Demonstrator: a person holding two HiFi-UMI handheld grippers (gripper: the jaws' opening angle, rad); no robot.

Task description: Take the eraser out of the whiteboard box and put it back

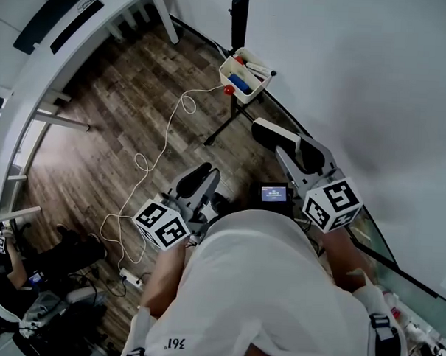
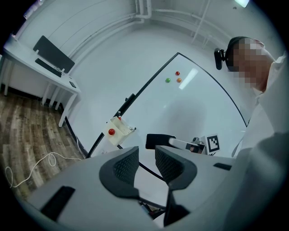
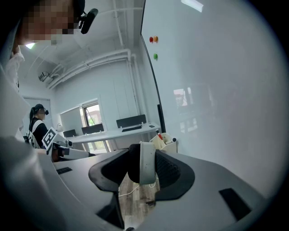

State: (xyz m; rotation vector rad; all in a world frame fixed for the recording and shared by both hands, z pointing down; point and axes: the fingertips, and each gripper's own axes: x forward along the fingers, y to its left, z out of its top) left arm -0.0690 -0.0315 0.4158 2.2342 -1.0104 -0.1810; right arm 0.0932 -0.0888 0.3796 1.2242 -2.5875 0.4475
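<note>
Your right gripper [image 1: 278, 139]: clamped on the whiteboard eraser [image 3: 147, 163], held edge-on, its length seemingly along the jaws. The whiteboard box [image 1: 246, 79] lies straight ahead along the board, still apart. Your left gripper [image 2: 145, 164]: jaws apart, empty, farther off.

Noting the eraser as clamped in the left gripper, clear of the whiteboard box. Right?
No: the eraser is clamped in the right gripper, clear of the whiteboard box; the left gripper is open and empty. The right gripper view shows it.
</note>
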